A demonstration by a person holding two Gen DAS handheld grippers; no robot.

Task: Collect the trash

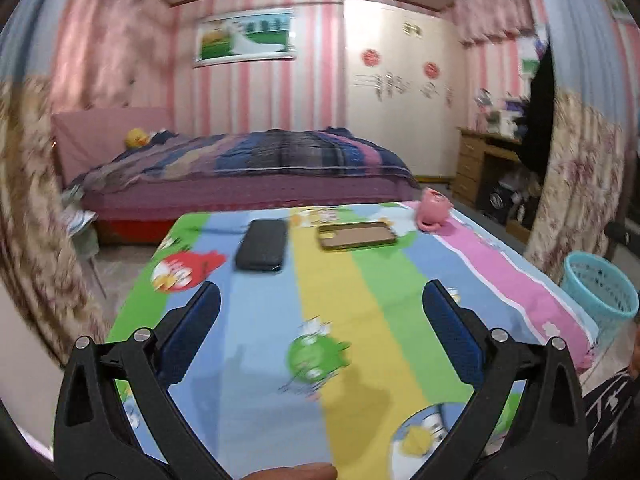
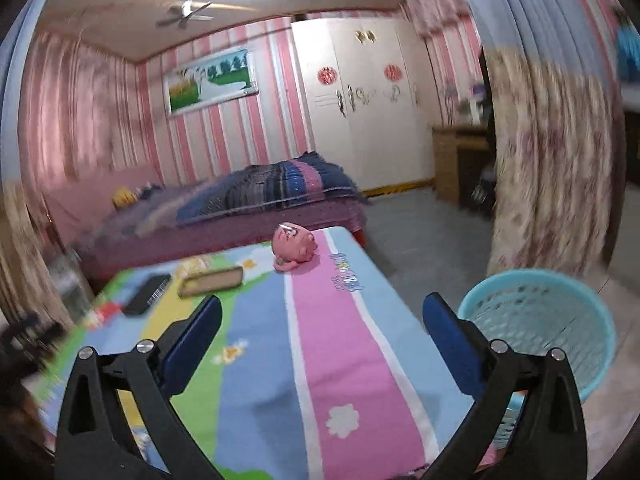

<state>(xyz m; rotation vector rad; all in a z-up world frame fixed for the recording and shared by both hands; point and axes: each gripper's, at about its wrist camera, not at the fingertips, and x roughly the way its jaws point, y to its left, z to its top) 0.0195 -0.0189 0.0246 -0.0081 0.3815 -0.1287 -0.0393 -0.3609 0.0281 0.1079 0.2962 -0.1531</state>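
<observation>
A turquoise mesh waste basket (image 2: pixel 544 320) stands on the floor just right of the table; in the left wrist view the basket (image 1: pixel 600 292) shows at the right edge. My left gripper (image 1: pixel 320 300) hangs open over the striped cartoon tablecloth (image 1: pixel 260 360) with nothing between its blue pads. My right gripper (image 2: pixel 322 312) is also open and empty, above the pink stripe (image 2: pixel 340 360) near the table's right edge, with its right finger (image 2: pixel 452 344) in front of the basket's rim. No piece of trash shows on the table in either view.
On the far half of the table lie a black phone (image 1: pixel 262 250), a clear phone case (image 1: pixel 356 236) and a pink piggy bank (image 1: pixel 434 208). Behind stand a bed (image 1: pixel 248 168), a white wardrobe (image 1: pixel 400 80) and a wooden desk (image 1: pixel 480 164). Floral curtains (image 2: pixel 552 152) hang at the right.
</observation>
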